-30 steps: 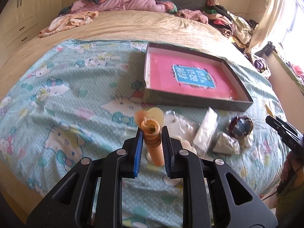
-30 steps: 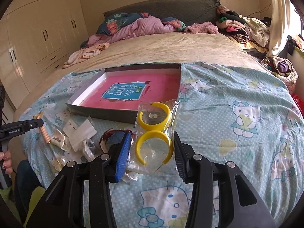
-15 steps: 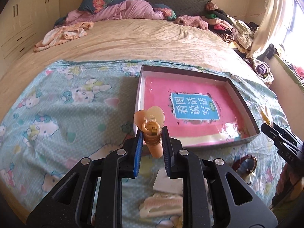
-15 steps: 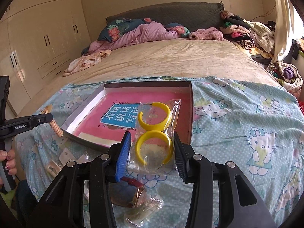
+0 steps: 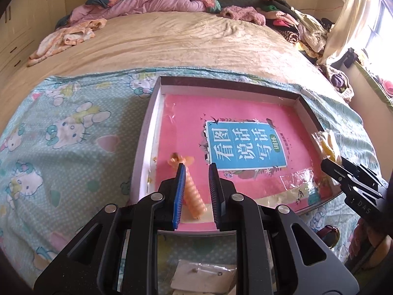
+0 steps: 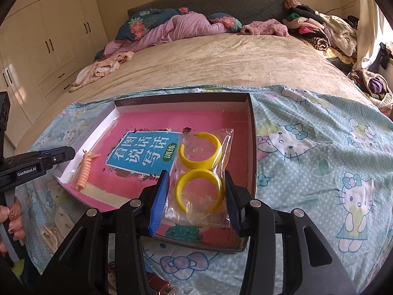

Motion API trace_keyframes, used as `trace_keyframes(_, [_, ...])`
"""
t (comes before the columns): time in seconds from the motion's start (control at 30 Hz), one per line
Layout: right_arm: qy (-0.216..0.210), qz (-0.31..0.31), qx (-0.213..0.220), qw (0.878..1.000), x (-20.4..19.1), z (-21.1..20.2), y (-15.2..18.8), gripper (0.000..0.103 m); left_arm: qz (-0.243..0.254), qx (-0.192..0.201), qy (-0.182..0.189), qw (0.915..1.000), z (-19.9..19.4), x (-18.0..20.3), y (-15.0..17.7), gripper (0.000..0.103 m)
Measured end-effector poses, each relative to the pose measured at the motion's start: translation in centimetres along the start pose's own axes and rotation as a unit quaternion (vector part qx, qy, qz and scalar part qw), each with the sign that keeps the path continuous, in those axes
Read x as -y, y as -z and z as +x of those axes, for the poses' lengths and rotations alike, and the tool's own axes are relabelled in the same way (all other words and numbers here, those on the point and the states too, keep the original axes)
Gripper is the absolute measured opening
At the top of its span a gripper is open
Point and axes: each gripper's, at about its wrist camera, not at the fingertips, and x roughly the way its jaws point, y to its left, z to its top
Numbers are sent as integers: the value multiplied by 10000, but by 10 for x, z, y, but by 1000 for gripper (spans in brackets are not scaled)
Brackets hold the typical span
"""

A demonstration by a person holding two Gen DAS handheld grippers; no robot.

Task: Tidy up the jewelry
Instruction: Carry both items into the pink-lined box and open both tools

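Observation:
A peach spiral hair tie [image 5: 192, 196] with a heart charm lies tilted on the floor of the shallow grey tray [image 5: 145, 152], by its near left wall. My left gripper [image 5: 196, 167] hovers just above it. Its jaws stand a narrow gap apart and the pads do not press on the tie. From the right wrist the tie [image 6: 83, 172] shows apart from the left fingertips [image 6: 70, 152]. My right gripper [image 6: 196, 174] is shut on a clear bag of two yellow open hoops [image 6: 200, 172] over the tray's [image 6: 253, 147] right half. A pink book [image 5: 245, 145] lines the tray.
Small packets [image 5: 201, 277] and a brown trinket [image 5: 329, 233] lie on the cat-print blanket [image 5: 68, 135] near the bed's front edge. A hand [image 6: 12, 221] grips the left tool. Piled clothes [image 6: 319, 32] and bedding fill the far bed. Wardrobes [image 6: 49, 44] stand left.
Both grippers moved forward from the packets at the bed's edge to over the tray. The hair tie, upright between the left pads before, now lies loose in the tray.

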Motion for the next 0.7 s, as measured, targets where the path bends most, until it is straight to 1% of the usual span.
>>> trace_keyframes(0.07, [-3,26,-79,10000,1,6,1,43,-5,-46,42,10000,5,0,0,12])
trace_keyframes(0.2, [-30,136,-108,9998,5,7,4,47,6,-50,77,10000,7,-3,2,12])
trace_keyframes(0.23, [-37,133,-121,9998,6,7,4,50,36,-60,78,9999,8,-3,1,12])
trace_keyframes(0.27, [-59,148,-135,9998,6,7,5,56,46,-79,84,9999,9,-3,2,12])
trace_keyframes(0.33, [-89,181,-98,9997,6,4,6,59,41,-115,103,9999,10,-4,4,13])
trace_keyframes(0.37, [-82,157,-70,9998,5,2,6,63,50,-111,86,9999,9,-5,5,16])
trace_keyframes(0.4, [-48,155,-42,9999,4,0,6,69,57,-110,64,9999,8,-5,4,21])
trace_keyframes(0.47, [-87,233,55,9997,5,-7,8,71,62,-51,17,10000,3,-5,6,43])
trace_keyframes(0.5, [-100,267,94,9995,6,-11,9,73,76,0,-30,10000,1,-6,6,47])
trace_keyframes(0.57, [-85,309,190,9993,7,-21,10,78,117,119,-142,9998,-7,-5,6,66])
trace_keyframes(0.6, [-89,338,240,9991,7,-26,11,81,124,158,-157,9997,-11,-5,6,69])
trace_keyframes(0.67, [-101,386,314,9987,9,-35,13,84,124,221,-121,9996,-18,-6,7,80])
trace_keyframes(0.7, [-113,401,337,9986,10,-40,14,84,109,260,-126,9995,-22,-7,6,84])
